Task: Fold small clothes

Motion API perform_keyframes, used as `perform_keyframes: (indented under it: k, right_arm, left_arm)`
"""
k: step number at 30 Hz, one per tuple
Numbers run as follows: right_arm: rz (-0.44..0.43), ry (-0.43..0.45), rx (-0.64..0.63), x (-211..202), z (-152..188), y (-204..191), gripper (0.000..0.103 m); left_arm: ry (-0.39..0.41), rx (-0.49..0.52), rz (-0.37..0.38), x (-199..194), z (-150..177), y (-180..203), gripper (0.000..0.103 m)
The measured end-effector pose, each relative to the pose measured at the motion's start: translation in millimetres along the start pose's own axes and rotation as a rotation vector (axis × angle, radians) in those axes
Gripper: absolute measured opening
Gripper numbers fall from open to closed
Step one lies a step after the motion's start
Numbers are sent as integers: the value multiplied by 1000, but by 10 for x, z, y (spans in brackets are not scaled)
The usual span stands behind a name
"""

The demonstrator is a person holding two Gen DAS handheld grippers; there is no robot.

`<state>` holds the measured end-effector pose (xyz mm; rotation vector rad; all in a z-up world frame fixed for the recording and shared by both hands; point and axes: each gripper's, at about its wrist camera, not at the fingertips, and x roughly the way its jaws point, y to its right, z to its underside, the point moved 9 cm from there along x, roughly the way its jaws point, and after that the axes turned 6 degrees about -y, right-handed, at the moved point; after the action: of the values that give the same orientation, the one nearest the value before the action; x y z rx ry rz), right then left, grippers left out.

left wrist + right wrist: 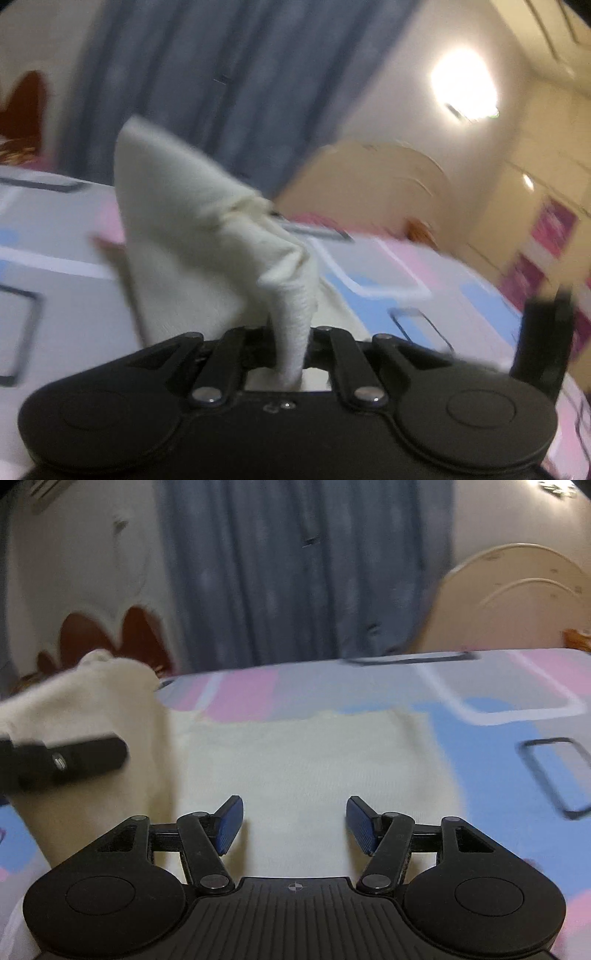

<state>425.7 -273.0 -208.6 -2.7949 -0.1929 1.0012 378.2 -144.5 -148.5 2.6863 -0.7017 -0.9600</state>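
Cream garment (295, 768) on a patterned bedsheet (480, 738), one side lifted by the left gripper (290, 347).

Left gripper: jaws clamped tight on a ribbed edge of the cream cloth, which rises from between them as a peaked, tent-like fold above the sheet; in the right wrist view this raised flap stands at the left, beside the dark bar of the left gripper. Right gripper (294, 825): blue pads (231, 825) spread well apart with nothing between them, poised over the near edge of the flat part of the garment; whether they touch the cloth cannot be told. Behind the bed hang a grey-blue curtain (295, 572) and a pale rounded headboard (517, 598). Both views are blurred.
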Motion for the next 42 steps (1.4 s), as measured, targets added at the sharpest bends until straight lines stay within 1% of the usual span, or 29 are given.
perform_keyframes:
  k: [2,5,6,7,9,10,11,12,15,17,18,20,23,24,25,26,30,33,34,36,40,41,42]
  right_arm:
    - [37,-1,34,-123,-11,302,62]
    - [95,6,66,-291,-4,693,62]
    - [105,7,83,-334,-3,797,62]
    - [102,7,101,-367,-11,865,62]
    - [75,11,139,-428,-24,935,62]
    - [51,16,153,-453,-45,932,62]
    - [24,19,161,-483,-60,923,62]
    - [-5,19,165,-492,-81,882,62]
    - [-77,4,167,-482,-116,730,61]
    - [-131,-37,184,-382,-89,645,61]
    - [-150,-56,193,-336,-62,604,61]
    - [-162,-97,197,-215,-4,522,61]
    - [-180,-114,213,-109,31,457,61]
    - [-183,-116,217,-85,28,443,55]
    - [-190,-123,218,-46,25,419,40]
    - [-192,-134,221,-8,26,408,37]
    - [-224,-151,295,112,4,468,36]
    - [-237,-142,282,117,-31,423,15]
    - [-239,-134,280,100,-49,412,14]
    - [-235,-109,264,52,-109,416,13]
    - [-169,-35,218,-194,-228,580,12]
    - [-161,-37,222,-214,-216,631,12]
    - [-170,-61,222,-198,-181,670,12]
  left_arm:
    - [-64,29,28,184,170,190,6]
    - [-166,87,45,366,446,388,6]
    - [-209,118,55,411,549,461,8]
    - [-224,142,53,413,605,510,12]
    - [-221,175,28,404,630,536,33]
    - [-232,184,25,394,645,519,40]
    - [-242,184,24,339,657,526,59]
    - [-234,176,21,310,629,459,69]
    - [-194,157,26,83,560,429,69]
    - [-146,123,16,-65,481,321,69]
    - [-128,106,-7,-79,405,279,69]
    - [-96,55,-62,-153,306,39,68]
    - [-94,4,-138,-125,233,-265,67]
    - [-94,-10,-152,-104,220,-342,67]
    - [-93,-19,-170,-69,211,-418,67]
    - [-96,-26,-184,-33,197,-480,67]
    - [-100,-60,-209,24,178,-638,67]
    - [-104,-84,-216,119,143,-694,67]
    - [-103,-95,-211,75,146,-704,67]
    - [-94,-102,-201,117,108,-670,67]
    - [-87,-90,-168,202,75,-536,67]
    - [-90,-85,-158,237,86,-494,67]
    - [-99,-81,-152,285,109,-459,68]
